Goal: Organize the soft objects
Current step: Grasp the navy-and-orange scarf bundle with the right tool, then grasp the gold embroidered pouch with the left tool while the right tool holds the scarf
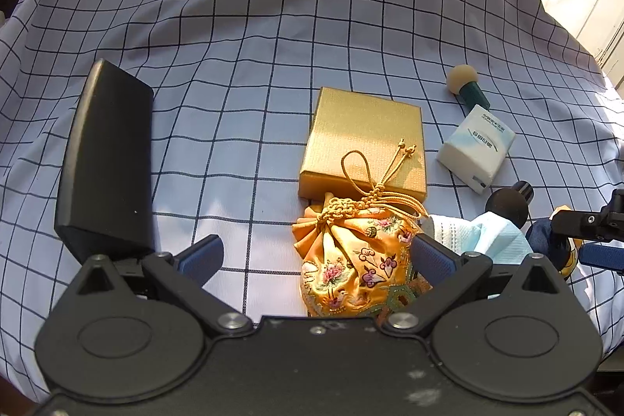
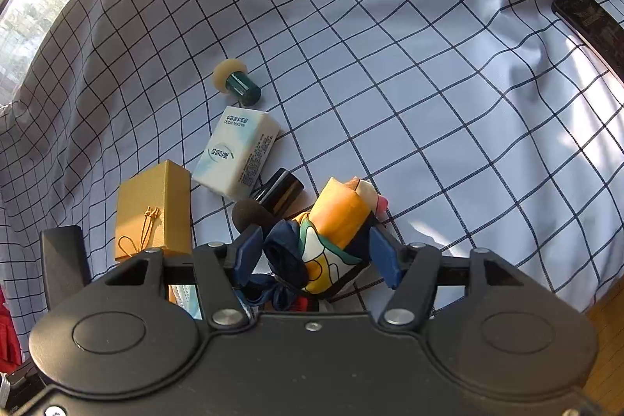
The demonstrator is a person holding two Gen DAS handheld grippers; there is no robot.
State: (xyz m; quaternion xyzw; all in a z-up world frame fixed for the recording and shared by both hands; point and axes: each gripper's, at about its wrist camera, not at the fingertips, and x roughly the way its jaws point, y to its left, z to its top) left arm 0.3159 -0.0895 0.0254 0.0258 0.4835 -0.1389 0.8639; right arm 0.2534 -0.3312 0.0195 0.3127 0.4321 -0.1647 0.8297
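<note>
A yellow embroidered drawstring pouch (image 1: 351,260) lies on the checked cloth, its cord draped over a gold box (image 1: 366,139). My left gripper (image 1: 312,256) is open, its fingers either side of the pouch. A light blue face mask (image 1: 495,236) lies right of the pouch. My right gripper (image 2: 316,252) is open around a rolled orange, white and navy scarf (image 2: 331,232). The right gripper shows at the right edge of the left wrist view (image 1: 596,221). The gold box (image 2: 156,209) and a bit of the mask (image 2: 187,295) also show in the right wrist view.
A black case (image 1: 109,158) stands open at the left. A tissue pack (image 1: 475,147), a green-handled sponge puff (image 1: 468,84) and a black sponge puff (image 1: 507,201) lie to the right. A dark flat remote-like thing (image 2: 592,22) lies far right. The checked cloth (image 1: 234,26) covers the table.
</note>
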